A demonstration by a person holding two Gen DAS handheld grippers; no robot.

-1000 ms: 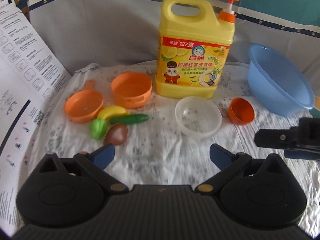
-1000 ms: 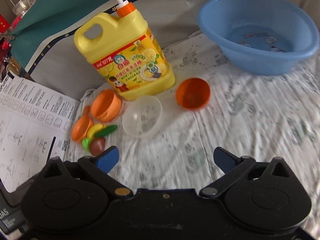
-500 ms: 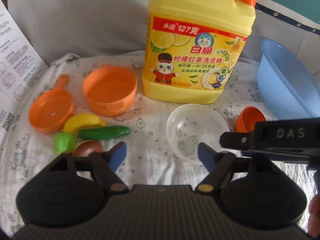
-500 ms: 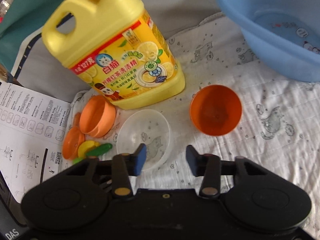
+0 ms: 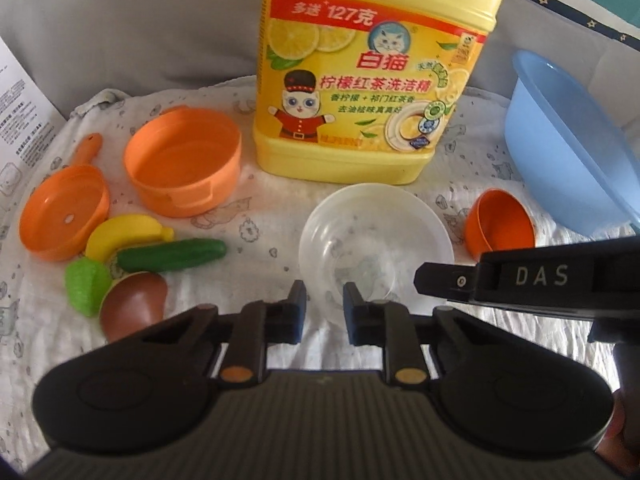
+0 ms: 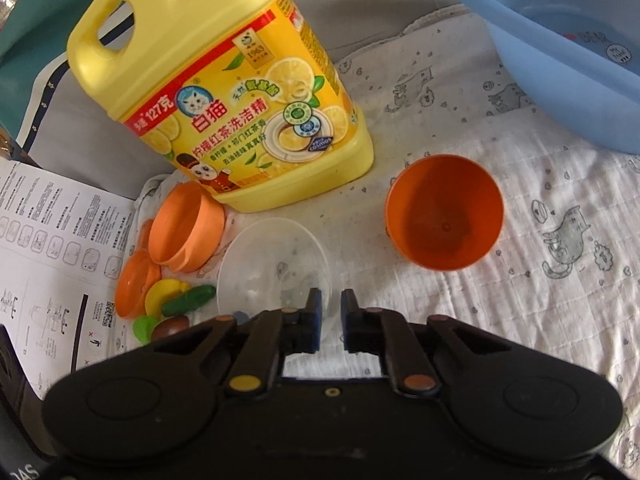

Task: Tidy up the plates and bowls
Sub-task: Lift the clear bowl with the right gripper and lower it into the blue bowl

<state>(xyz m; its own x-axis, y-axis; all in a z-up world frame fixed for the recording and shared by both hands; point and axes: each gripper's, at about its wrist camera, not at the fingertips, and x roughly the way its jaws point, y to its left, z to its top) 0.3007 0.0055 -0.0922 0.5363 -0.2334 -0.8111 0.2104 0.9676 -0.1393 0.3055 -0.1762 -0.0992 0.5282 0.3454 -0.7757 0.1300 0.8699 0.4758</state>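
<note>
Between my left gripper's (image 5: 324,312) fingers, and my right gripper's (image 6: 331,316), the clear bowl's (image 5: 376,232) near rim sits pinched, barely visible; both just closed, pointing steeply down.

The detergent jug (image 5: 376,92) loses its top and the blue basin (image 6: 560,44) its far side to the edges.

A yellow dish-soap jug (image 5: 372,80) stands upright at the back of a white printed cloth (image 6: 540,280). To its left, a toy banana (image 5: 124,236), cucumber (image 5: 172,255), green leafy piece (image 5: 86,286) and brown piece (image 5: 134,304) lie clustered together, touching. A printed instruction sheet (image 6: 48,248) lies beside the cloth's left edge.
</note>
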